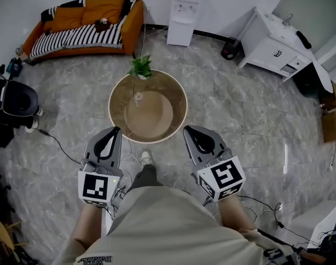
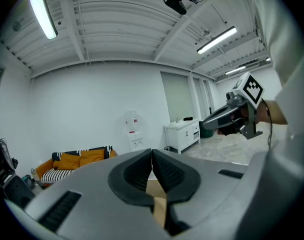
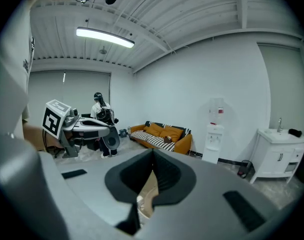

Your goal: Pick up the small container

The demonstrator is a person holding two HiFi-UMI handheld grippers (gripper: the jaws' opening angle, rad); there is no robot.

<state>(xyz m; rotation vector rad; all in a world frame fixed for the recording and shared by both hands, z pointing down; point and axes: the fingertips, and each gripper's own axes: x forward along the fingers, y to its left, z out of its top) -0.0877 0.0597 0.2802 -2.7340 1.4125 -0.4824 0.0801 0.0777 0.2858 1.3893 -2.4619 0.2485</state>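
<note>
1. Both grippers are held out low in front of the person, aimed forward at the round table (image 1: 117, 87). The left gripper (image 1: 116, 130) noses up to its near-left rim and the right gripper (image 1: 186, 129) to its near-right rim.
2. The two bodies angle slightly inward, tips toward each other, with the marker cubes back by the person's forearms.
3. Left gripper: clenched, pads meeting tip to tip with nothing between them.
4. Right gripper: same story, jaws pressed together and empty.
5. The small container (image 1: 138, 97) sits on the table top, at the far-left edge of the pale round disc (image 1: 154, 120). It lies between that disc and the potted plant (image 1: 140, 67) on the far rim.
6. It is well apart from both grippers, nearer the left one's line than the right's.
7. From above it looks to be standing upright, long axis vertical. It is too small to tell which way it faces.
8. Room to move: there is bare wood to the container's left and right, and the plant is near behind it. The table's near rim lies between the two grippers.
9. Grey marble floor runs open all round the table.
10. The sofa (image 1: 85, 24), the water dispenser (image 1: 184, 7) and the white cabinet (image 1: 272, 46) stand well back along the walls. A cable (image 1: 57, 142) trails on the floor to the left.
</note>
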